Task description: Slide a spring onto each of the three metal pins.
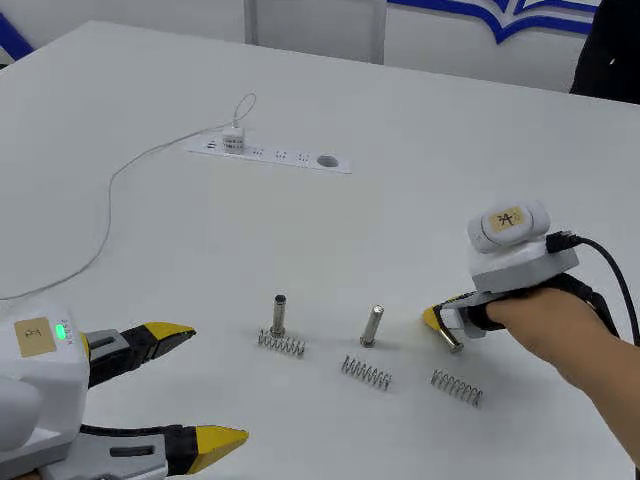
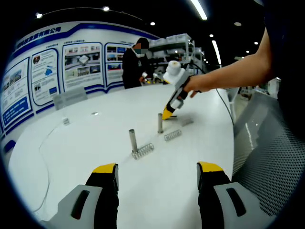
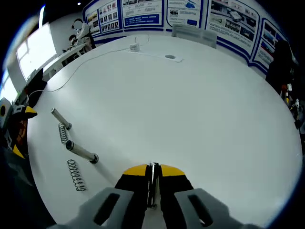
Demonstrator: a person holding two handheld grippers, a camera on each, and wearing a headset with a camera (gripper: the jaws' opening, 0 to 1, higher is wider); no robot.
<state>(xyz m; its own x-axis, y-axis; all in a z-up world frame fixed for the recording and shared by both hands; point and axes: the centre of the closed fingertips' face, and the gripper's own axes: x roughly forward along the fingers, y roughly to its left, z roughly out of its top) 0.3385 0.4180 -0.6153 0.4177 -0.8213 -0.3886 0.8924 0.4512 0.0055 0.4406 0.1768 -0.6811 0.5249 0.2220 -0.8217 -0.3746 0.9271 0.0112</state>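
Note:
Two metal pins stand upright on the white table, the left pin [image 1: 279, 314] and the middle pin [image 1: 372, 326]. Three springs lie flat in front: one [image 1: 281, 344] by the left pin, one [image 1: 366, 373] by the middle pin, one [image 1: 456, 387] at the right. My right gripper [image 1: 440, 322] is shut on a third pin [image 3: 152, 186], tilted down toward the table just above the right spring. My left gripper [image 1: 200, 385] hangs open at the lower left with nothing between its jaws. Its own view looks along the left pin [image 2: 133, 140] and the middle pin [image 2: 160, 122] to the right gripper [image 2: 169, 112].
A white power strip [image 1: 270, 155] with a plug and a long cable [image 1: 110, 200] lies at the back of the table. A person in dark clothes [image 2: 136, 64] stands beyond the far edge. The table edge [image 2: 233, 143] drops off beside a mesh surface.

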